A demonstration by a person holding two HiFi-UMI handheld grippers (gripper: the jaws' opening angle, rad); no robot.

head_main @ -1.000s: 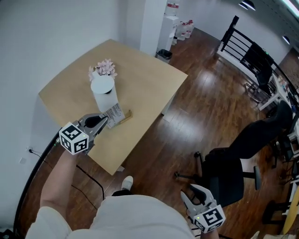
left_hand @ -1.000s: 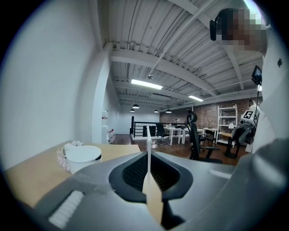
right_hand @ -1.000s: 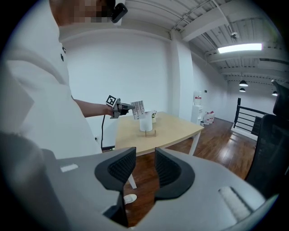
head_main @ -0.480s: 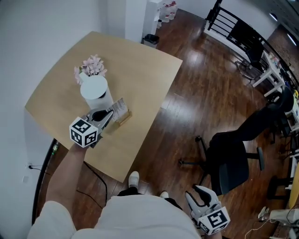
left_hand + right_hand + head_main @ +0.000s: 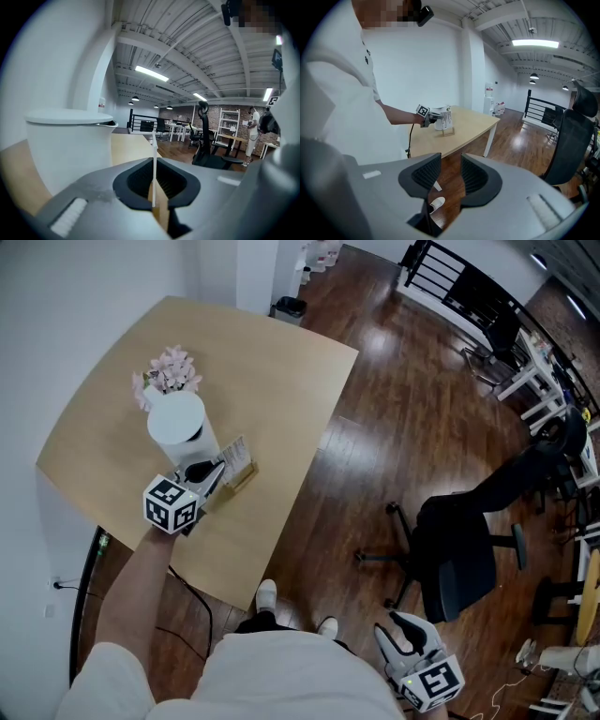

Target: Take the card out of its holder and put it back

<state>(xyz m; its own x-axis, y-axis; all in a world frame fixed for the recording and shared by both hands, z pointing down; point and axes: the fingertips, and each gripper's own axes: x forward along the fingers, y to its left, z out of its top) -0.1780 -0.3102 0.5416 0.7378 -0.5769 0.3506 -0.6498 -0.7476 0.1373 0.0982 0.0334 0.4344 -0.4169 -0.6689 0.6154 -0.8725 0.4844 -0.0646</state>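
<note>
A white card (image 5: 234,456) stands upright at a small wooden holder (image 5: 246,476) on the light wood table (image 5: 272,362). My left gripper (image 5: 218,471) is shut on the card's near edge. In the left gripper view the card (image 5: 153,159) runs edge-on between the black pads, with the holder (image 5: 160,208) just below. Whether the card's lower edge sits in the slot, I cannot tell. My right gripper (image 5: 405,629) hangs low at my right side, far from the table. It (image 5: 450,176) is open with only floor showing between its pads. From there the card (image 5: 447,117) shows small and distant.
A white cylindrical container (image 5: 178,427) with pink flowers (image 5: 167,371) behind it stands right beside the card, to its left. A black office chair (image 5: 459,559) is on the wood floor to my right. A cable (image 5: 192,601) hangs below the table's near edge.
The head view has swung a little, so the table sits lower and further left. The left gripper stays shut on the card at the holder. The right gripper has stayed low.
</note>
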